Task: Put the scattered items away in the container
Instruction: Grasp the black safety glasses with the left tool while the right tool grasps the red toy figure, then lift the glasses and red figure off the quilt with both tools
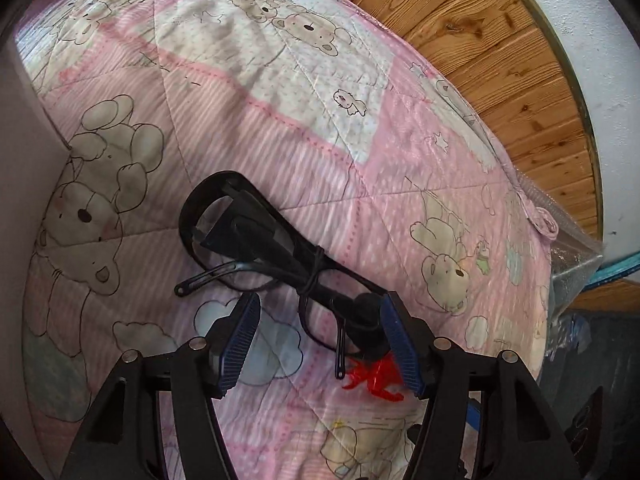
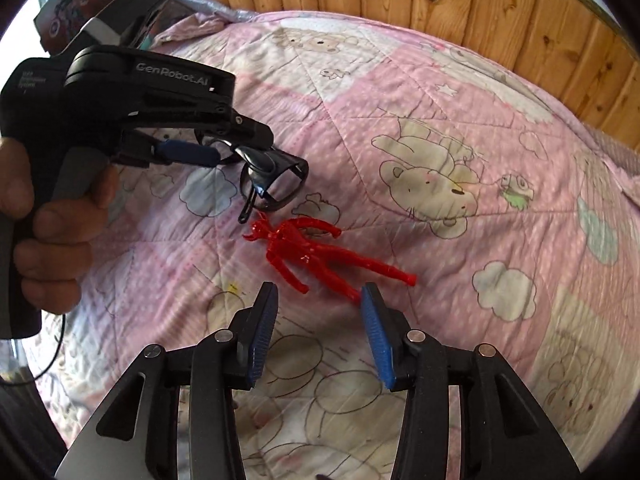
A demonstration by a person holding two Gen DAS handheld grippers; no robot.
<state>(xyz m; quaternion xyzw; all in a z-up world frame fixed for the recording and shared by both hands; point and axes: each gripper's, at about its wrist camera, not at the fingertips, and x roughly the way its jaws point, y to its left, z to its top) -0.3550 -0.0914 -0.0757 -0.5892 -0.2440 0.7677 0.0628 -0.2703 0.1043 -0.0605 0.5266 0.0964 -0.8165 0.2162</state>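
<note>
just ahead of the right gripper (image 2: pixel 318 320), jaws apart, a red toy figure (image 2: pixel 316 252) lies head at ten o'clock, legs at four; the left gripper (image 1: pixel 320 336), also apart, straddles black glasses (image 1: pixel 256 248).

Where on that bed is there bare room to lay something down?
The pink quilt is bare to the right of the red figure, up to the wooden wall panelling. It is crowded around the black glasses, where the left gripper hovers.

Black handheld left gripper (image 2: pixel 224 160), grey grip panel, "GenRobot.AI" printed in grey on housing. Blue ribbed pads (image 2: pixel 262 338) on black fingers; silver round pins at linkage joints. Thin black cable trailing below handle.
</note>
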